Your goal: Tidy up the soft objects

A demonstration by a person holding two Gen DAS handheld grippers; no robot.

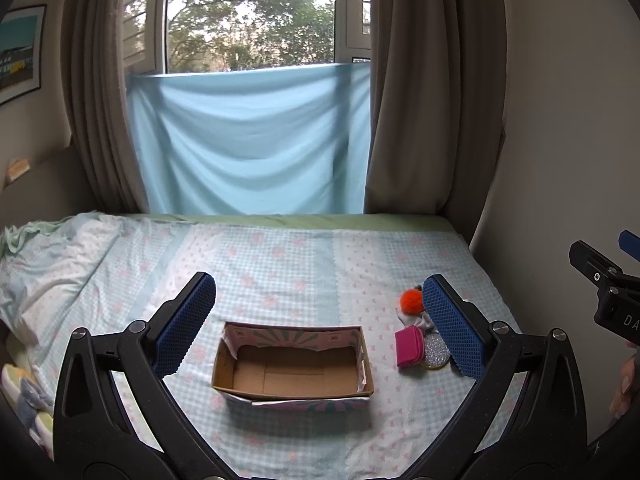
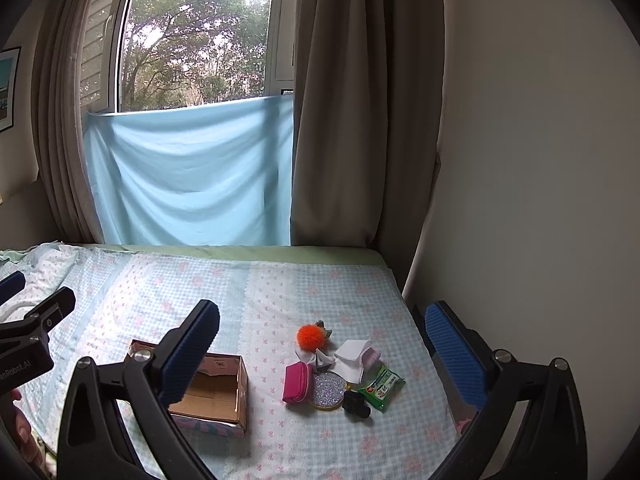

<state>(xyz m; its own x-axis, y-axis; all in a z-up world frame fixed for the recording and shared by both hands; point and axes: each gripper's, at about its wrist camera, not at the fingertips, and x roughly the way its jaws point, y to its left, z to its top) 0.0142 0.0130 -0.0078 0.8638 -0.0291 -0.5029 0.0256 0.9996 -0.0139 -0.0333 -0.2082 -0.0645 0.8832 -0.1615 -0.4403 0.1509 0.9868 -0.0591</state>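
Left tongs (image 1: 316, 320): spread wide, nothing held, hanging over the cardboard box (image 1: 294, 364) on the bed (image 2: 280, 280).
Right tongs (image 2: 322, 350): gaping too, empty, facing the pile right of the box.
Orange pompom (image 2: 310, 337): feather-light, squashy; pinch mid-fluff.
White cloth (image 2: 354, 356): limp; grab a raised fold.
Pink pouch (image 2: 297, 383): padded; clamp across its width.

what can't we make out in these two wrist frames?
- Left wrist view: the left gripper's right finger covers most of the item pile; only the orange pompom and pink pouch show clearly.
- Right wrist view: the right gripper's left finger hides the cardboard box's left part.
- Green packet: print too small.
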